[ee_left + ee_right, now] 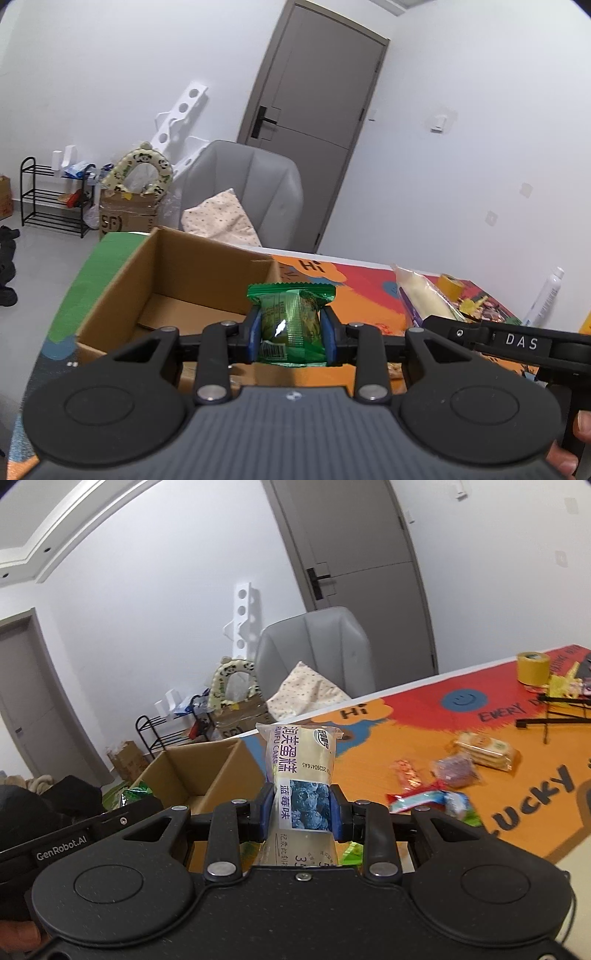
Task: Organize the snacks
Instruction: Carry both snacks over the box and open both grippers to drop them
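Note:
My left gripper (291, 328) is shut on a green snack packet (290, 321) and holds it in the air just right of the open cardboard box (122, 280). My right gripper (301, 812) is shut on a cream blueberry cake packet (301, 771), held upright above the table to the right of the same box (218, 771). The cake packet also shows at the right in the left wrist view (424, 295). The green packet shows at the left edge of the right wrist view (136, 794). The box looks empty inside.
Several loose snack packets (461, 771) lie on the orange and red table mat (388, 738). A yellow tape roll (532, 668) and black cables stand at the far right. A grey chair (240, 184) with a cushion is behind the table.

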A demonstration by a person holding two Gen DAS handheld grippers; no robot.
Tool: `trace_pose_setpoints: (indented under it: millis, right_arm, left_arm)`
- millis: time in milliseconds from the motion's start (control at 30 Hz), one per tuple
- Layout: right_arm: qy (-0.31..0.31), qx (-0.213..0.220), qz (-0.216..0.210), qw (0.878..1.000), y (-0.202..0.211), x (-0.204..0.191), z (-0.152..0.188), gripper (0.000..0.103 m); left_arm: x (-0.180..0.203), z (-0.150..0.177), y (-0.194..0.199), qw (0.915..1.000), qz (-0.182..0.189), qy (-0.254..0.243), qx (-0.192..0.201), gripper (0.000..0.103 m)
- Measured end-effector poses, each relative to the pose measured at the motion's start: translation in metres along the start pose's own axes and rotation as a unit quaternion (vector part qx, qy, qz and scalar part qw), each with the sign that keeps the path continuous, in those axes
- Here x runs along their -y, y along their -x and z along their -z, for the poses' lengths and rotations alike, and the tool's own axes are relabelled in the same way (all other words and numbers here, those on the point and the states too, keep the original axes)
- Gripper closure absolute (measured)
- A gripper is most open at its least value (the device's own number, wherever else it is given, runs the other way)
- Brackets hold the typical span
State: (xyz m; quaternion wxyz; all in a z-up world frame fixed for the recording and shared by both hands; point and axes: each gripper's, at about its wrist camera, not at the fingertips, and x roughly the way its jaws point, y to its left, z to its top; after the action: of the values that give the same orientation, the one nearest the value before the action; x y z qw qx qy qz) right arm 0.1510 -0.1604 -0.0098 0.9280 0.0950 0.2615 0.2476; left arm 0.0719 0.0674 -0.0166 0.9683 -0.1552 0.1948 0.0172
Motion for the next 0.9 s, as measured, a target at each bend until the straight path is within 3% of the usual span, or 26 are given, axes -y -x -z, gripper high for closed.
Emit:
trace_pose_setpoints:
  millis: [600,900]
  right_arm:
    - [0.042,-0.030,-0.032,0.998,-0.052,-0.057,-0.008,0.074]
    - [0.057,-0.044,-0.042,0.997,-0.076,-0.084,-0.008,0.074]
  left_arm:
    - [-0.064,-0.012,-0.018,0.9979,-0.031,0.056,-0.010,0.071]
    - [-0.078,-0.015,-0.011,0.9960,-0.049,0.073,-0.008,0.062]
